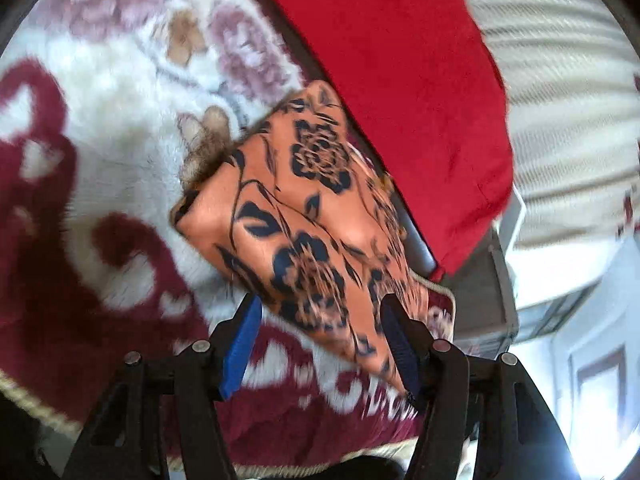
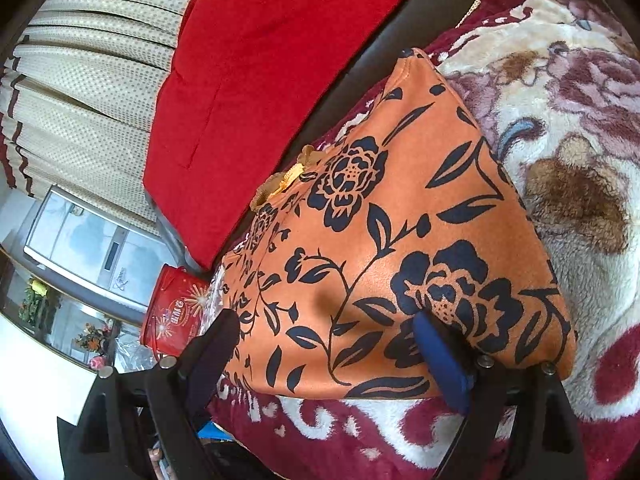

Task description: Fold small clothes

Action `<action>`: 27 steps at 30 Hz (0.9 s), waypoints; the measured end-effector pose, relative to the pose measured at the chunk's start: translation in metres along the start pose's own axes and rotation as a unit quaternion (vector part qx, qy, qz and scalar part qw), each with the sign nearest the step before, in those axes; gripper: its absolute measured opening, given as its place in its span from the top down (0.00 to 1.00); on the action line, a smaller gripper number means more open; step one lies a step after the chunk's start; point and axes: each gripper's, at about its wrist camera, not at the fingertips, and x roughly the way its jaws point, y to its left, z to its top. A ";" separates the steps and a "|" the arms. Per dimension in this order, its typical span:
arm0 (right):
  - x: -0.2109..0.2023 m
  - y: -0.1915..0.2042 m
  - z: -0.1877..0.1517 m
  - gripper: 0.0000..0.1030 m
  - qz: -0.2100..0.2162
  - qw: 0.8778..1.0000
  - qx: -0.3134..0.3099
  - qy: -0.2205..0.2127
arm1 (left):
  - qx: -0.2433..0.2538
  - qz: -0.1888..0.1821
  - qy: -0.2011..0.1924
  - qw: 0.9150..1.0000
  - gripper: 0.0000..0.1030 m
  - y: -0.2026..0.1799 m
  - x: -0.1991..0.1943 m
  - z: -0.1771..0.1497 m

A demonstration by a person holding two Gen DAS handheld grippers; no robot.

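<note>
An orange garment [image 1: 304,216] [image 2: 392,240] with a dark blue flower print lies folded on a fluffy cream and maroon blanket [image 1: 100,152] [image 2: 580,208]. A gold trim [image 2: 280,184] shows at its far edge. In the blurred left wrist view, my left gripper [image 1: 320,304] hangs over the garment's near edge, jaws apart, the cloth showing between and behind the fingers. My right gripper [image 2: 326,320] stands wide open just above the garment's near part, one finger on each side of a printed flower stem. Neither gripper's pads press on the cloth.
A red cushion [image 1: 400,80] [image 2: 256,72] lies behind the garment on a dark seat edge [image 2: 360,64]. A beige dotted curtain [image 2: 92,92] hangs beyond it. A red tin [image 2: 172,312] stands beside the blanket's edge, near a glass-topped table [image 2: 80,236].
</note>
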 end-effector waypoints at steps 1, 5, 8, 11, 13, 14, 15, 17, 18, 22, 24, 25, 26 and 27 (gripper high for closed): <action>0.000 0.001 0.000 0.12 -0.001 1.000 0.000 0.000 | -0.018 0.006 -0.003 1.000 0.39 0.005 0.008 0.005; 0.000 0.001 0.000 0.12 0.002 1.000 -0.002 -0.001 | -0.065 0.029 -0.030 0.997 0.40 0.021 0.020 0.015; 0.001 0.000 0.000 0.12 0.004 1.000 -0.005 -0.001 | -0.036 0.046 -0.042 0.997 0.66 0.008 0.019 0.019; 0.001 -0.001 0.000 0.12 0.003 1.000 -0.008 0.001 | 0.005 0.073 -0.064 0.995 0.87 -0.015 0.013 0.024; 0.001 -0.001 0.000 0.12 0.003 1.000 -0.008 0.000 | 0.065 0.101 -0.096 0.988 0.88 -0.039 0.004 0.019; 0.001 -0.001 -0.001 0.12 0.003 1.000 -0.009 0.000 | 0.097 0.113 -0.109 0.983 0.88 -0.049 0.002 0.014; 0.001 0.000 -0.001 0.12 0.002 1.000 -0.009 -0.001 | 0.116 0.123 -0.114 0.979 0.88 -0.056 0.003 0.008; 0.001 0.000 -0.001 0.12 0.001 1.000 -0.010 -0.002 | 0.121 0.165 -0.109 0.973 0.83 -0.053 0.011 0.003; 0.001 0.000 -0.001 0.12 0.002 1.000 -0.009 -0.002 | 0.111 0.199 -0.095 0.969 0.75 -0.041 0.022 0.005; 0.000 -0.002 0.002 0.12 0.008 1.000 -0.001 0.003 | 0.052 0.203 -0.060 0.976 0.64 -0.010 0.032 0.021; -0.001 -0.003 0.003 0.12 0.007 1.000 0.003 0.004 | 0.074 0.211 -0.071 0.972 0.63 -0.026 0.027 0.021; -0.003 -0.003 0.003 0.12 0.006 1.000 0.004 0.004 | 0.089 0.213 -0.083 0.969 0.60 -0.034 0.021 0.020; -0.007 -0.002 0.003 0.12 0.006 1.000 0.005 0.002 | 0.101 0.219 -0.098 0.965 0.57 -0.040 0.015 0.019; -0.014 -0.001 0.002 0.12 0.006 1.000 0.008 -0.009 | 0.107 0.229 -0.111 0.961 0.51 -0.037 0.003 0.019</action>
